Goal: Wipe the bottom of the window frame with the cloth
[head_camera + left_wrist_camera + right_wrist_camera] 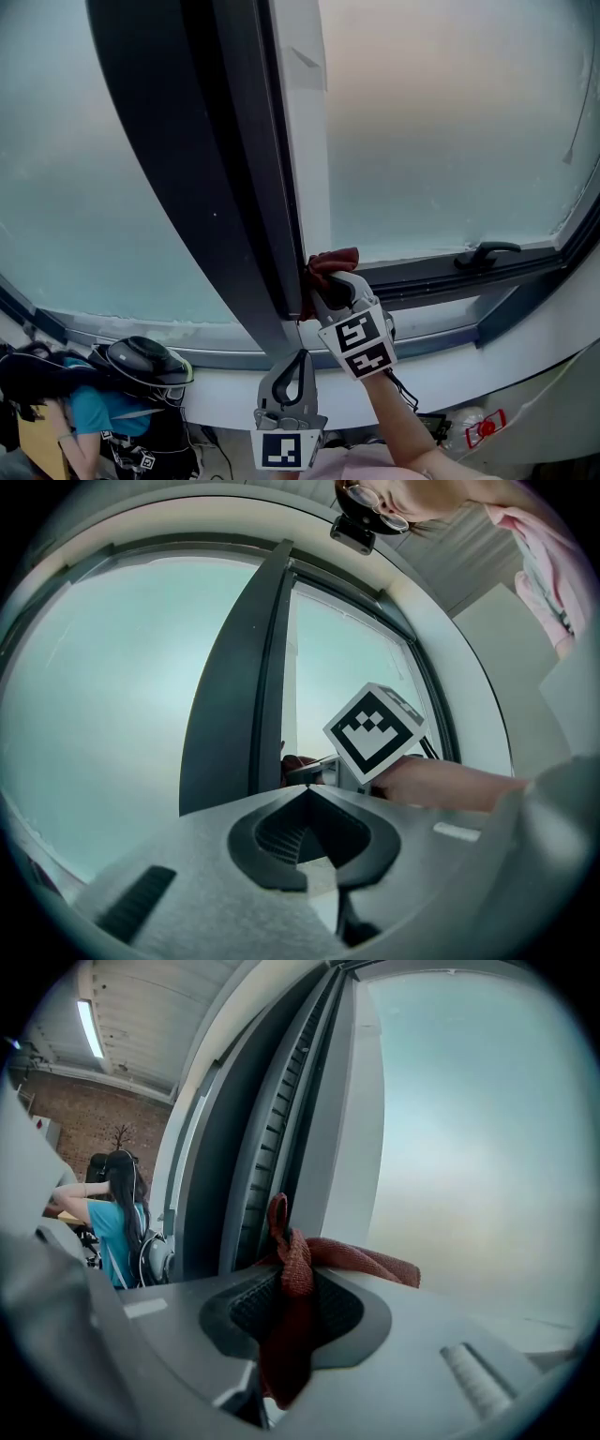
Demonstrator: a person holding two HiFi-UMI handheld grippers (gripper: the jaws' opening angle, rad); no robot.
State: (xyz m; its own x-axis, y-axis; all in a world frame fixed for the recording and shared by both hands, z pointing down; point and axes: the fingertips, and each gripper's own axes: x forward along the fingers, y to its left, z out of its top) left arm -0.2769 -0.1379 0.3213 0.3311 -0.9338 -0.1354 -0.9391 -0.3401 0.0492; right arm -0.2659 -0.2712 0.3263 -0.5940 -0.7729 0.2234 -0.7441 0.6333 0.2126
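At a tall window with frosted panes (450, 122), we stand over the window frame (422, 278), whose dark upright (206, 169) runs down to the bottom rail. Low at the left, a seated person (89, 412) in a teal shirt is turned away from us. Our right tongs (330, 279) reach up to the corner where the upright meets the bottom rail, jaws closed tight on a red cloth (333, 261). In the right gripper view the cloth (292, 1274) runs bunched between the jaws, with one end standing up in a loop and another trailing right toward the pane. It sits at the foot of the upright, just above the rail; whether it presses on the frame we cannot tell. Our left tongs (301, 356) hang lower, close to our body and apart from the frame, jaws brought together with nothing between them. Farther right along the rail lies a dark window handle (483, 253).
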